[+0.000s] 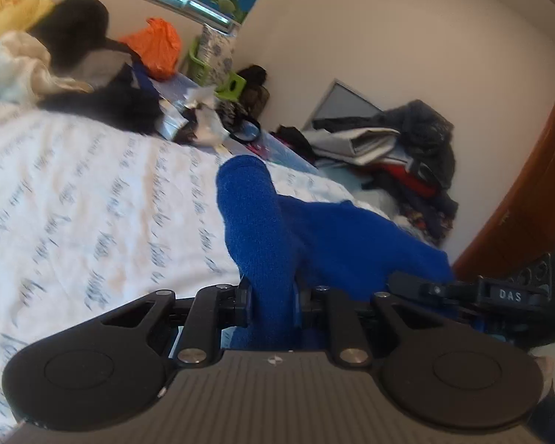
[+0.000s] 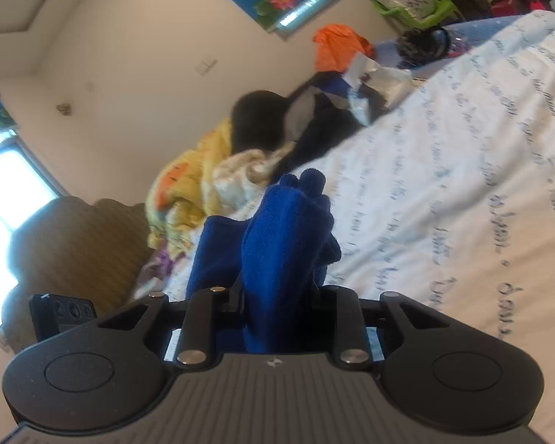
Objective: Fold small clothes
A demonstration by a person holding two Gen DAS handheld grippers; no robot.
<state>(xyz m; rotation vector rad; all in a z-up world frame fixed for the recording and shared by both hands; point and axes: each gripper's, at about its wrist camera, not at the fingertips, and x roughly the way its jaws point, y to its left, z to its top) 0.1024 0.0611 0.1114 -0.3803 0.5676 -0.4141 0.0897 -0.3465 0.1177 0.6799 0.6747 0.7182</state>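
A small blue knit garment (image 1: 314, 229) is held up above the white printed bedsheet (image 1: 92, 192). My left gripper (image 1: 272, 296) is shut on one end of it, and the cloth bulges forward out of the jaws. In the right wrist view the same blue garment (image 2: 285, 236) has finger-like tips at its far end, like a glove. My right gripper (image 2: 277, 296) is shut on it too. The right gripper also shows at the right edge of the left wrist view (image 1: 499, 292), close beside the left one. Both sets of fingertips are hidden in the cloth.
A pile of black (image 1: 92, 59), yellow (image 2: 188, 185) and cream clothes lies at the bed's far end with an orange bag (image 1: 159, 48). More clothes are heaped by the wall (image 1: 407, 148). A brown headboard (image 2: 77, 244), a wooden door (image 1: 529, 192) and a green stool (image 2: 418, 3) are around.
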